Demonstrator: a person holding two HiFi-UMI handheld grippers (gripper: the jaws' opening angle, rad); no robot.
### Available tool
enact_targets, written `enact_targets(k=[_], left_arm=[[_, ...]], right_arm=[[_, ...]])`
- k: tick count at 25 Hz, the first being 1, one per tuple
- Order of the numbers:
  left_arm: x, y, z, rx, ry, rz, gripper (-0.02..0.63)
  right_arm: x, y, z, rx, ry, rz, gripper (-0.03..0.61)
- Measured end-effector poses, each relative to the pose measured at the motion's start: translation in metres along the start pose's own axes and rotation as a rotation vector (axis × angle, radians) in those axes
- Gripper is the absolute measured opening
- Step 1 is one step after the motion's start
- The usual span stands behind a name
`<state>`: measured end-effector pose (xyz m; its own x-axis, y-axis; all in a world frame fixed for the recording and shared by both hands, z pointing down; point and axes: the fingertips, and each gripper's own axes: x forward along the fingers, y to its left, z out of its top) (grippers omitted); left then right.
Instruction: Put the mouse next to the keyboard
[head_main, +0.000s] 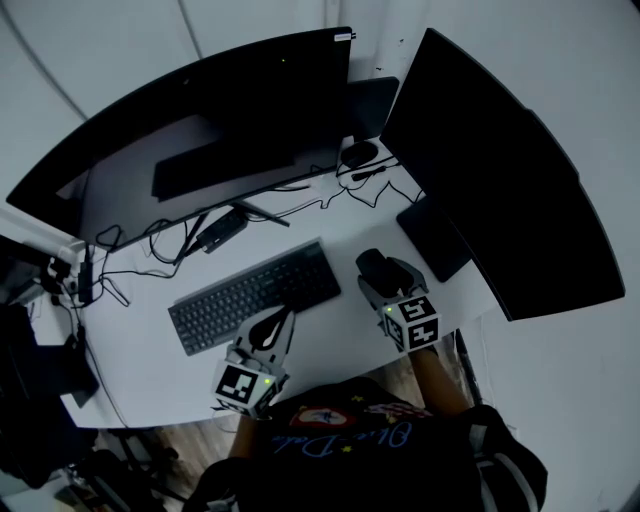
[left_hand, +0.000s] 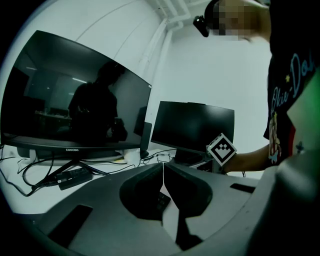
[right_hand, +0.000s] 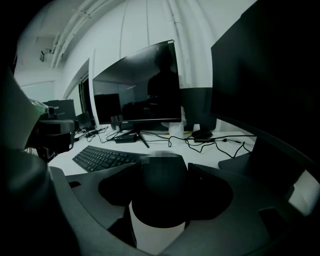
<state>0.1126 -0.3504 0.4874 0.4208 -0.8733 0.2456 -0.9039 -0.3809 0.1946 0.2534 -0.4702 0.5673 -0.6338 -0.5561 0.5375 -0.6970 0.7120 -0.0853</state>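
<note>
A black keyboard (head_main: 255, 295) lies slanted at the middle of the white desk (head_main: 150, 360). The black mouse (head_main: 374, 264) is just right of the keyboard's right end, and my right gripper (head_main: 385, 278) is shut on it. In the right gripper view the mouse (right_hand: 161, 187) fills the gap between the jaws, with the keyboard (right_hand: 102, 157) to its left. I cannot tell whether the mouse rests on the desk. My left gripper (head_main: 272, 325) hovers at the keyboard's front edge. In the left gripper view it (left_hand: 163, 175) is shut on nothing, jaws touching.
A wide curved monitor (head_main: 200, 130) stands behind the keyboard and a second monitor (head_main: 500, 170) at the right. A flat black pad (head_main: 433, 237) lies right of the mouse. A power brick (head_main: 222, 230), cables and a round black object (head_main: 358, 153) lie at the back.
</note>
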Motion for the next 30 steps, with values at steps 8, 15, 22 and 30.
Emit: enact_targets(k=[8,15,22,30], left_arm=[[0.005,0.015,-0.01,-0.044,0.033,0.035,0.003],[0.012,0.018,-0.012,-0.041,0.03,0.033,0.003],[0.009,0.017,-0.022,-0.052,0.046,0.026,0.003],[0.008,0.015,-0.022,-0.043,0.048,0.01,0.003]], right_arm=[[0.029,-0.013,-0.029,0.014,0.078,-0.01,0.29],[0.041,-0.015,-0.052,0.018,0.129,-0.008,0.29],[0.045,-0.012,-0.065,0.016,0.154,-0.015,0.29],[0.047,-0.009,-0.075,0.014,0.176,-0.021,0.29]])
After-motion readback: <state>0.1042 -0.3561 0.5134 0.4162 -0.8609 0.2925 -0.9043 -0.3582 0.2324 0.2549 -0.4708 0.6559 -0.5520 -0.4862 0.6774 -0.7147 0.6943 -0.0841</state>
